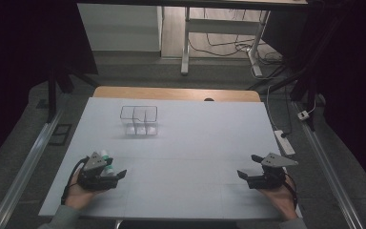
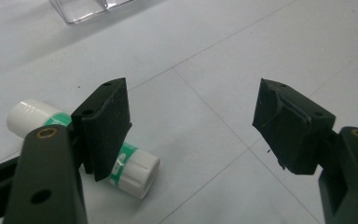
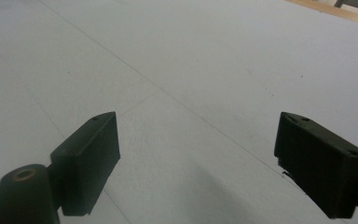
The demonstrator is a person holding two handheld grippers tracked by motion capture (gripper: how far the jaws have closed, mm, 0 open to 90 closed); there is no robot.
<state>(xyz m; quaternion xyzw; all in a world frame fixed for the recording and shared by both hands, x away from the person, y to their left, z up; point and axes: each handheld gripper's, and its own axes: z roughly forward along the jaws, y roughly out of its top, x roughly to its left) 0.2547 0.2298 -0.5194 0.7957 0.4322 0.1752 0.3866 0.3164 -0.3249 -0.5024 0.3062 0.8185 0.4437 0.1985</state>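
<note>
Clear divided box (image 1: 139,120) beyond white tube (image 2: 130,169)

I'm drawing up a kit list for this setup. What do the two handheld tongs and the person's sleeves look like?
Both tongs, left and right, are black, each topped with a grey three-cornered plate. Their jaws end in flat black rectangular pads with small screw holes, and a brass-coloured rivet sits at the base. A black cable trails from each. The sleeve cuffs look grey.

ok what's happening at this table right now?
A person holds a gripper in each hand over a white table. The left gripper has its jaws wide open beside a small white tube with a green band that lies on its side, not yet between them. The right gripper is open over bare table. A clear divided container stands farther back, apparently empty.
</note>
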